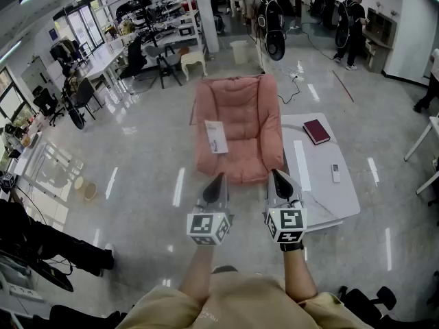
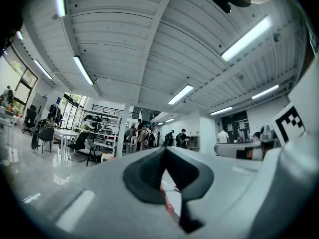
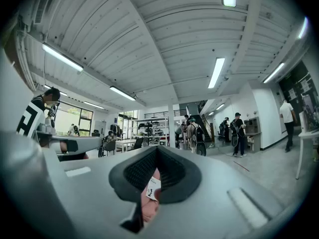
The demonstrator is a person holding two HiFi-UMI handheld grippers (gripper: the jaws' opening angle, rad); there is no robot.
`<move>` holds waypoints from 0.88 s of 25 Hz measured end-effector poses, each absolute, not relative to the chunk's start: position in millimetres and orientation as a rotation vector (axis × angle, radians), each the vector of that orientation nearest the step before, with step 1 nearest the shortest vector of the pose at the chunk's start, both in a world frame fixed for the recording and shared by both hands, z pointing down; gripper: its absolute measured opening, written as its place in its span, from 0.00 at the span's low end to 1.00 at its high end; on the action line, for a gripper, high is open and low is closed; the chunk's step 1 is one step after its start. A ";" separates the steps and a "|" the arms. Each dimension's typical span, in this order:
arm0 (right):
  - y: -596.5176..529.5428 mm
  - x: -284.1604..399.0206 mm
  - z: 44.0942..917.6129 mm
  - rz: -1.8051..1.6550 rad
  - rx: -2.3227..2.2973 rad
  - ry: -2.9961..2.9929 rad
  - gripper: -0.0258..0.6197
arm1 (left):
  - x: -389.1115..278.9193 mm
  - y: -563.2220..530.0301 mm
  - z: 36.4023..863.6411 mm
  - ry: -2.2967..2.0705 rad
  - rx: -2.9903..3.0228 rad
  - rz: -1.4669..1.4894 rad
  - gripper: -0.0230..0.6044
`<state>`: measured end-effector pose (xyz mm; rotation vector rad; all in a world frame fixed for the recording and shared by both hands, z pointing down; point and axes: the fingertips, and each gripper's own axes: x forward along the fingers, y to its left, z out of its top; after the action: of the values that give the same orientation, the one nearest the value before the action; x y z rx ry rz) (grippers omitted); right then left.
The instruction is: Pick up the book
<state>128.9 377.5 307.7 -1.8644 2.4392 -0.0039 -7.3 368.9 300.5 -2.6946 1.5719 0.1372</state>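
Observation:
A dark red book lies flat on the far end of a white low table to the right of a pink armchair. A white booklet rests on the armchair's left arm. Both grippers are held level side by side in front of the person, short of the armchair's front edge. My left gripper has its jaws together with nothing in them, as the left gripper view shows. My right gripper is shut and empty too; a strip of pink armchair and the booklet shows beneath its tips.
A small white remote lies on the table nearer me than the book. Desks and office chairs line the left. Several people and a black fan stand at the back. A cable trails on the glossy floor.

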 end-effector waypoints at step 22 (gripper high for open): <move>165.2 104.6 355.7 -0.120 -1.805 2.513 0.04 | -3.9 136.0 337.3 1.529 -2.780 0.150 0.04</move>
<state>104.6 165.2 355.7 -1.8050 2.5133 -0.1202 -3.9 136.0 337.3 -2.7801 1.5285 0.1500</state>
